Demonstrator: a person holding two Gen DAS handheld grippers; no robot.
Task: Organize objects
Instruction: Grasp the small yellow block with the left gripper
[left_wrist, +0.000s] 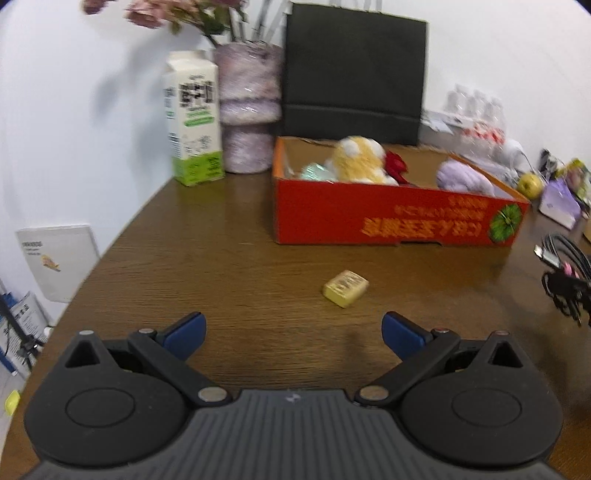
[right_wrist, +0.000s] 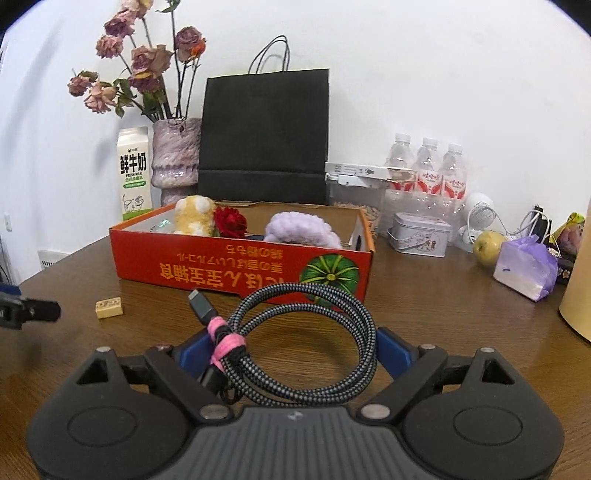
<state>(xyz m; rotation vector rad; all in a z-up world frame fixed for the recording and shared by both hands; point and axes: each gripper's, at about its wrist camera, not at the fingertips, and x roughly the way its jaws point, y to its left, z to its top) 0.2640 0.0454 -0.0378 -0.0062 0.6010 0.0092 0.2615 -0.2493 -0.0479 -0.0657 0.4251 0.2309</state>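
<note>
While the right gripper (right_wrist: 291, 350) holds the coiled cable (right_wrist: 295, 343) between wide jaws, the left gripper (left_wrist: 293, 332), jaws wide and empty, faces the yellow block (left_wrist: 346, 288) just ahead, slightly right.

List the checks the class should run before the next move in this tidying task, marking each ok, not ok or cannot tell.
1. The right gripper holds the coiled cable: ok, the coil sits between both pads.
2. The pink tie keeps the coil bundled: ok.
3. The red box has room for the cable: ok, bare floor shows beside the purple plush.
4. The left gripper is open and empty: ok.
5. The yellow block lies free on the table, ahead of the left gripper: ok.
6. The cable will clear the box wall: cannot tell.
</note>
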